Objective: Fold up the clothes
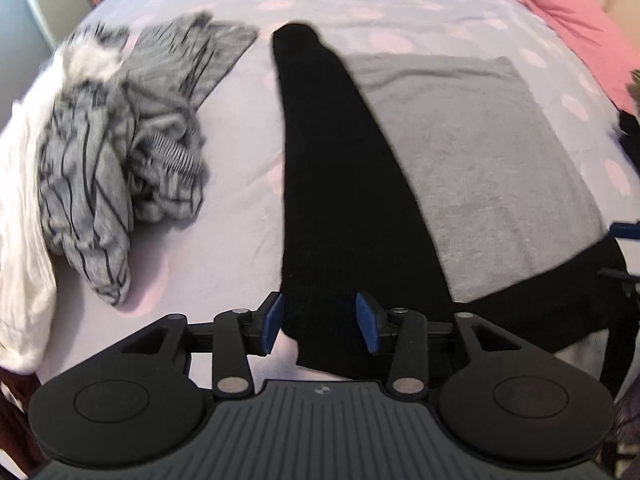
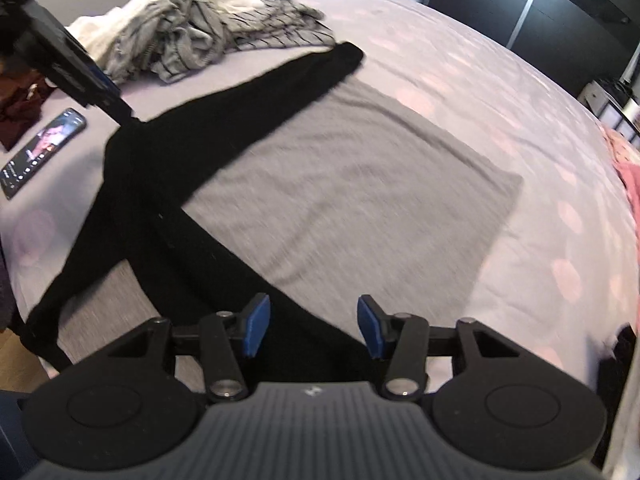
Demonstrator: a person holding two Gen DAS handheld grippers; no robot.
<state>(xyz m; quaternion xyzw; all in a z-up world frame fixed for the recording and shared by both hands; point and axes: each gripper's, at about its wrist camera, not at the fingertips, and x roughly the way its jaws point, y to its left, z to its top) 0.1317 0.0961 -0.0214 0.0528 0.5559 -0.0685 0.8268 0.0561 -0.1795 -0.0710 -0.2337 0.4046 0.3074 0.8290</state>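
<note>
1. A grey-and-black garment (image 2: 344, 184) lies spread flat on the bed (image 2: 500, 92), one black sleeve (image 1: 320, 152) stretched straight out.
2. Left gripper (image 1: 320, 326): jaws apart over the near end of that sleeve, with the fabric between the blue pads (image 1: 274, 322) but not pinched.
3. Right gripper (image 2: 312, 330): jaws apart above the garment's black edge, gripping nothing.
4. A striped grey pile of clothes (image 1: 120, 160) sits beside the sleeve.
5. A phone (image 2: 44, 152) lies on the bed.

Sleeve (image 1: 332, 160) across garment (image 1: 480, 152) on bed (image 1: 240, 240), clothes pile (image 1: 120, 152) to its left
</note>
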